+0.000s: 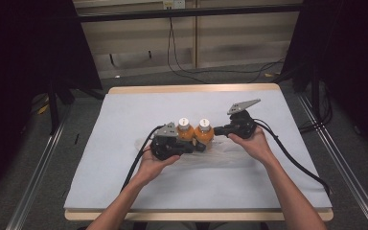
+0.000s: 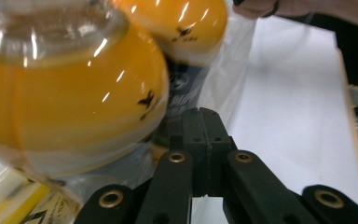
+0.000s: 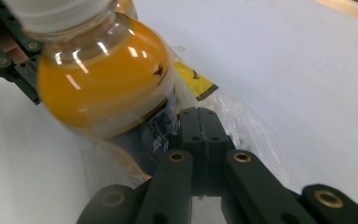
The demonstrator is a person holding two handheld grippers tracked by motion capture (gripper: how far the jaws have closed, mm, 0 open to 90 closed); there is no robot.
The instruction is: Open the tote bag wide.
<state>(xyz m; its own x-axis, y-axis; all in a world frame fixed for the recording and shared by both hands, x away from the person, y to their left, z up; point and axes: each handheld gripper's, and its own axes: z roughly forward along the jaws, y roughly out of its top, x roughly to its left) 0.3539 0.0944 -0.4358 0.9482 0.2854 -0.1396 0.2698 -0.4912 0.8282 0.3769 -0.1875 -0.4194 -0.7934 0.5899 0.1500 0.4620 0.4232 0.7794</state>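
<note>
2 orange-juice bottles, left bottle [image 1: 184,129] & right bottle [image 1: 203,130], stand upright, touching side by side, mid-table, on/inside a clear plastic bag [image 1: 220,152] that lies crumpled on the white table cover [image 1: 124,115]. Both have white caps, round orange bodies, dark label band lower down. Left gripper [image 1: 199,146] comes in from the left w/ person's left hand [image 1: 155,160] under it, tips right at base of the bottles. Right gripper [image 1: 216,130] comes from the right, held by right hand [image 1: 251,141], tips just beside the right bottle. In left gripper view, jaws clenched tight together, thin clear film looks pinched betw. them but can't tell for sure; the left bottle [image 2: 70,93] looms big upper left, the right bottle [image 2: 186,28] behind it. In right gripper view, jaws also pressed shut, tips against bag plastic [image 3: 242,121] next to the bottle [image 3: 102,79]; whether film is actually caught, can't tell. Yellow label corner [image 3: 193,79] shows thru the bag. Cables [image 1: 292,158] trail off both grippers toward table's near edge.
</note>
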